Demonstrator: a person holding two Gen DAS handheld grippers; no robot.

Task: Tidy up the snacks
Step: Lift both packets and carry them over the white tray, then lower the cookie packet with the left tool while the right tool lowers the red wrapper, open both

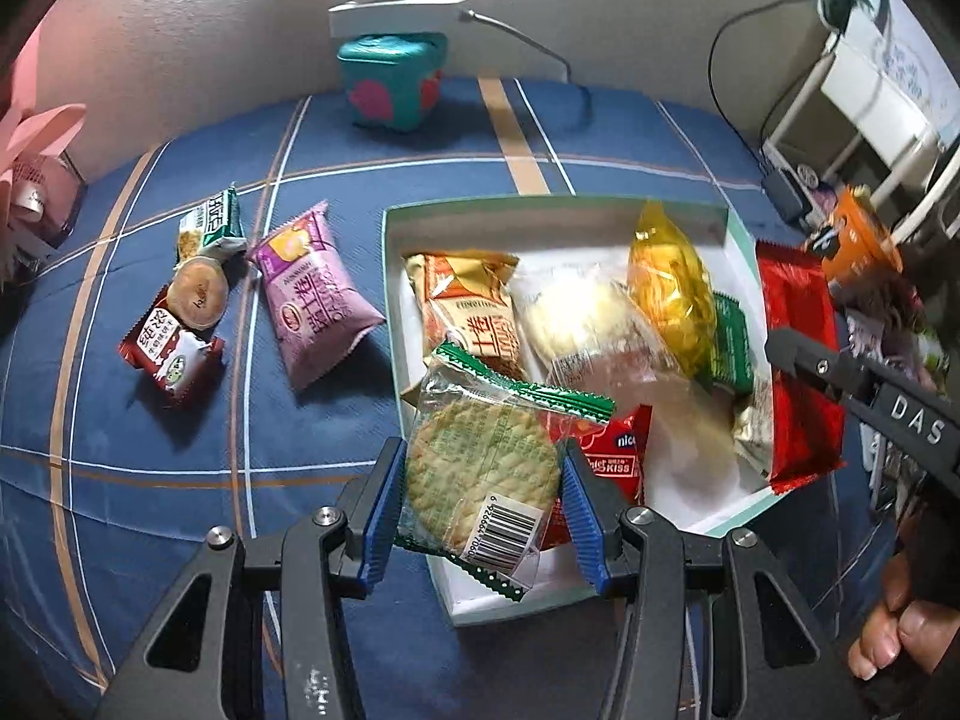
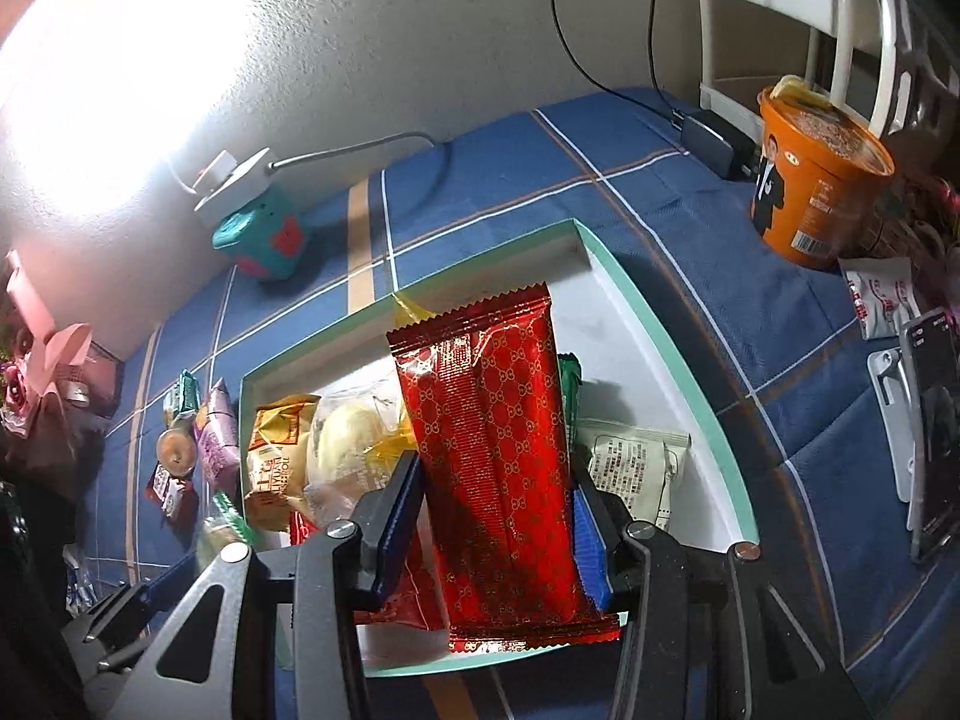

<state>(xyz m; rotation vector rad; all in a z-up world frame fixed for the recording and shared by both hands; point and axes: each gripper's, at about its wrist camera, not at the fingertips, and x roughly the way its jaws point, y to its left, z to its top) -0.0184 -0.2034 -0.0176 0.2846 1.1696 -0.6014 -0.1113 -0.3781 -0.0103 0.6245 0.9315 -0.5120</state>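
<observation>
A white box with a mint-green rim point(image 1: 540, 203) point(image 2: 648, 312) lies on the blue checked cloth and holds several snack packs. My left gripper point(image 1: 480, 492) is shut on a clear, green-edged cracker pack point(image 1: 480, 462), held over the box's near left corner. My right gripper point(image 2: 495, 498) is shut on a long red foil pack point(image 2: 498, 456) point(image 1: 798, 372), hanging above the box's right half. Inside lie an orange pack point(image 1: 468, 306), a pale bun pack point(image 1: 576, 312), a yellow pack point(image 1: 672, 288) and a white printed pack point(image 2: 636, 468).
Left of the box lie a purple pack point(image 1: 318, 300), a round cake point(image 1: 198, 297), a dark red pack point(image 1: 168, 354) and a green-white pack point(image 1: 210, 225). A teal cube point(image 1: 393, 78) with a white adapter stands at the wall. An orange noodle cup point(image 2: 816, 186) and a phone point(image 2: 936, 426) are at right.
</observation>
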